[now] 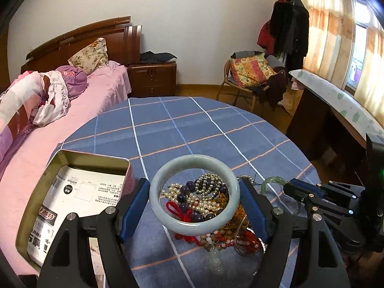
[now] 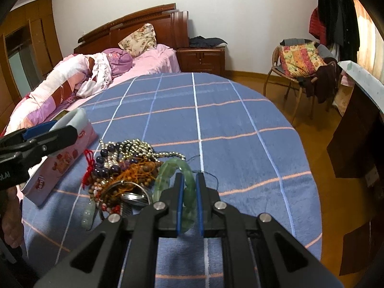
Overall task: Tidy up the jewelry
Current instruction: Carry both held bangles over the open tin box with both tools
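My rig: two matte-black hand-held grippers.
Left hand-held gripper [image 1: 194, 210] and right hand-held gripper [image 2: 189, 206] show blue finger pads [image 1: 133, 210], silver pivot screws [image 2: 159, 205].

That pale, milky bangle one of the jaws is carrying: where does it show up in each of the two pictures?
Left wrist view: the pale jade bangle sits low in the centre, gripped across its width by the left gripper, above the jewelry pile.
Right wrist view: only an edge of the pale jade bangle shows, at far left.
Shared landmark: the open tin box, left of the pile.
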The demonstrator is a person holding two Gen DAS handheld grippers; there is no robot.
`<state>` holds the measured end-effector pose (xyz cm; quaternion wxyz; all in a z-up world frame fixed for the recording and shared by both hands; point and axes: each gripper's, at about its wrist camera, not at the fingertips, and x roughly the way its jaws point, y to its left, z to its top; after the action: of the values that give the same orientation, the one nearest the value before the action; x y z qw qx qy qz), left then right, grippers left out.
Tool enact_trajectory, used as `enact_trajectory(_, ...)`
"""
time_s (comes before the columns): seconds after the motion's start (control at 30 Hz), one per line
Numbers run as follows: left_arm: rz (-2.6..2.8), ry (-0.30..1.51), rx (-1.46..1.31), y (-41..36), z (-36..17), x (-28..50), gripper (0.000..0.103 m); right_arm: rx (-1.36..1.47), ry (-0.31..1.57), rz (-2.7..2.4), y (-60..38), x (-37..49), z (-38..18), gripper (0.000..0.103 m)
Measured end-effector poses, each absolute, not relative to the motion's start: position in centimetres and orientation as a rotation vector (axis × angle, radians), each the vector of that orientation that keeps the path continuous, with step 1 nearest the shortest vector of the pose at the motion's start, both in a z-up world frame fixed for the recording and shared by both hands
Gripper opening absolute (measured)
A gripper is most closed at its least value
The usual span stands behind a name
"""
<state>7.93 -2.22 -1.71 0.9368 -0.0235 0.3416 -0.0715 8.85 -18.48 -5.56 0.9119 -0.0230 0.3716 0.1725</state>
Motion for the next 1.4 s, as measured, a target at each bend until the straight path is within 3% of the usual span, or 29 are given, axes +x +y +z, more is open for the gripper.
enact_trajectory(1.4, 0.070, 0.653, -0.174, 8.3, -1.3, 6.1, 0.076, -0.155, 0.612, 0.562, -8.7, 8.6, -0.1, 0.012)
